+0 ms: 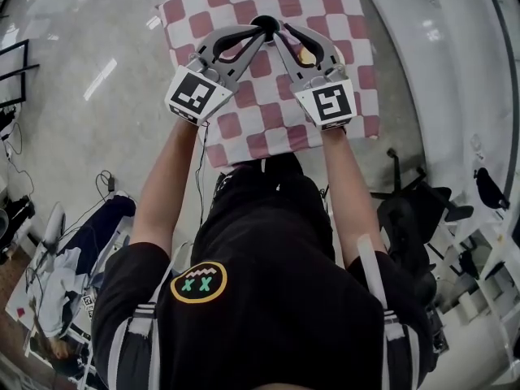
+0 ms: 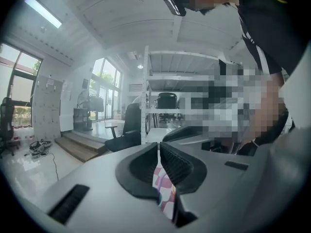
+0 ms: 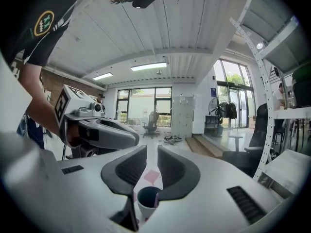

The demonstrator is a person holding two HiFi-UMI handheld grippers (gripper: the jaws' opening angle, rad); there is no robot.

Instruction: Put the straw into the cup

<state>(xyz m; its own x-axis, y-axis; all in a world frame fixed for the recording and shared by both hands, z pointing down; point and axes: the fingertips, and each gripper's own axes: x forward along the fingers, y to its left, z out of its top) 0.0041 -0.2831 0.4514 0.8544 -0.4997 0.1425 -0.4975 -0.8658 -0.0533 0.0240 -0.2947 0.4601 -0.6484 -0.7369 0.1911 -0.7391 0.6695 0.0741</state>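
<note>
One cup [image 3: 147, 198] and no plain straw, that's the story here. The cup stands upright on the checked cloth [image 1: 268, 120] that covers the worktop. It is pale outside and dark inside, and sits right under the tips of both tools.

A thin purplish sliver [image 3: 156, 194] shows at its rim. That may be the straw already standing in the cup, but the right gripper view is too cramped there to be sure.

A straw should be very light and thin-walled, and a hard pinch would kink it. I'd take it gently around mid-shaft, with enough length left below to steer into the mouth. The cup looks light too and would tip easily, so any nudge at the rim wants care.

The right tool [image 3: 151, 152] hovers over the cup with its jaws a narrow slit apart and nothing held. A pink square of cloth shows clean through the gap.

The left tool [image 2: 159, 149] comes in from the other side. Its jaws are pressed together, with only checked cloth visible beneath and nothing in them. In the head view the two tools meet nose to nose above the cup, arms stretched forward.
</note>
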